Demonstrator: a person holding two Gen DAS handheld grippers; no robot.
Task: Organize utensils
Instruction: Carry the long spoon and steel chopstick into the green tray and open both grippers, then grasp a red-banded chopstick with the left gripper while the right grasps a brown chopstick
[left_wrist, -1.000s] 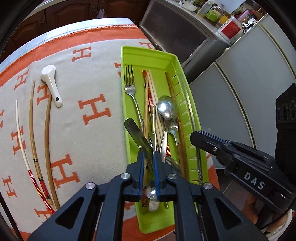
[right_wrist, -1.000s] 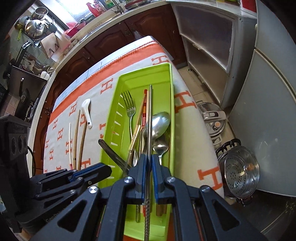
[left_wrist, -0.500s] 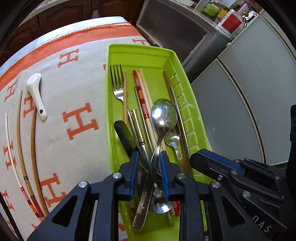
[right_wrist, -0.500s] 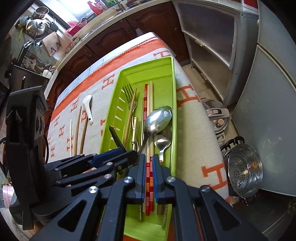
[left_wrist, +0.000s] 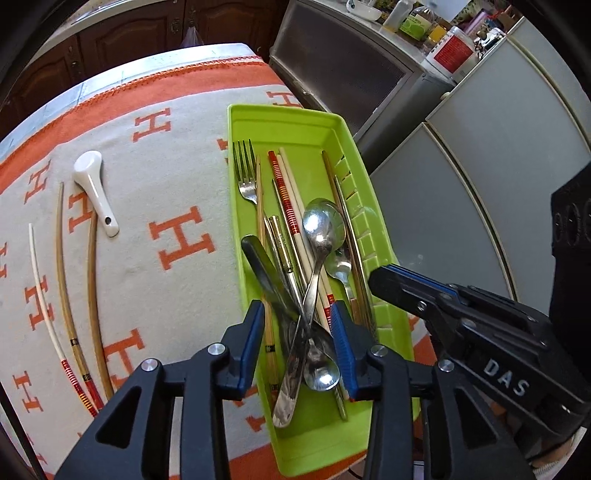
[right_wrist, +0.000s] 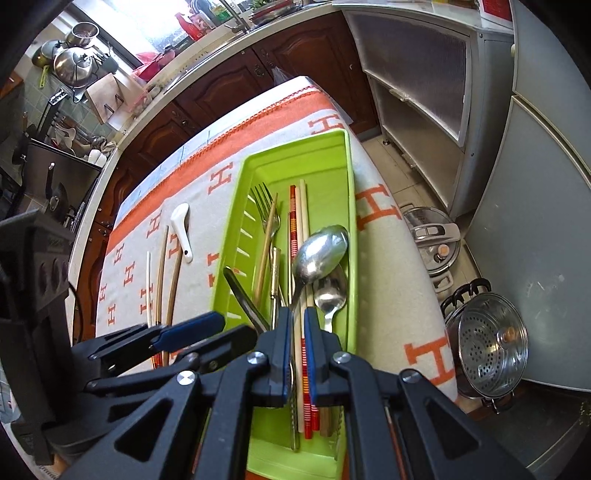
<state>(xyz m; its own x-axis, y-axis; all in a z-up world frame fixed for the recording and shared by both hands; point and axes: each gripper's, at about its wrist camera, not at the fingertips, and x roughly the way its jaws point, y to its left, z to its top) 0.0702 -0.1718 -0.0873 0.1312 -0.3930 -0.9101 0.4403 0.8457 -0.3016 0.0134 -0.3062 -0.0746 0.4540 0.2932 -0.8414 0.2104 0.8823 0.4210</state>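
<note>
A green tray (left_wrist: 291, 112) (right_wrist: 291, 155) lies on the orange-and-cream cloth. In it are a fork (left_wrist: 246, 177), a large spoon (left_wrist: 319, 225), a small spoon (left_wrist: 341, 266), a dark-handled knife (left_wrist: 266, 273) and several chopsticks. My left gripper (left_wrist: 298, 343) (right_wrist: 232, 326) hovers over the tray's near end with its jaws opening. The knife and the large spoon's handle lie crossed below the gap, and the pads touch neither. My right gripper (right_wrist: 296, 347) (left_wrist: 376, 282) is shut just above the chopsticks on the tray's right side, with nothing visibly gripped.
A white ceramic spoon (left_wrist: 94, 195) and three long chopsticks (left_wrist: 66, 280) lie on the cloth left of the tray. The table edge runs close along the tray's right side. A pressure cooker (right_wrist: 436, 247) and a steamer pot (right_wrist: 487, 343) stand on the floor below.
My left jaws have spread apart from around the spoon handle and knife, which now rest in the tray. The right gripper has stayed shut over the tray.
</note>
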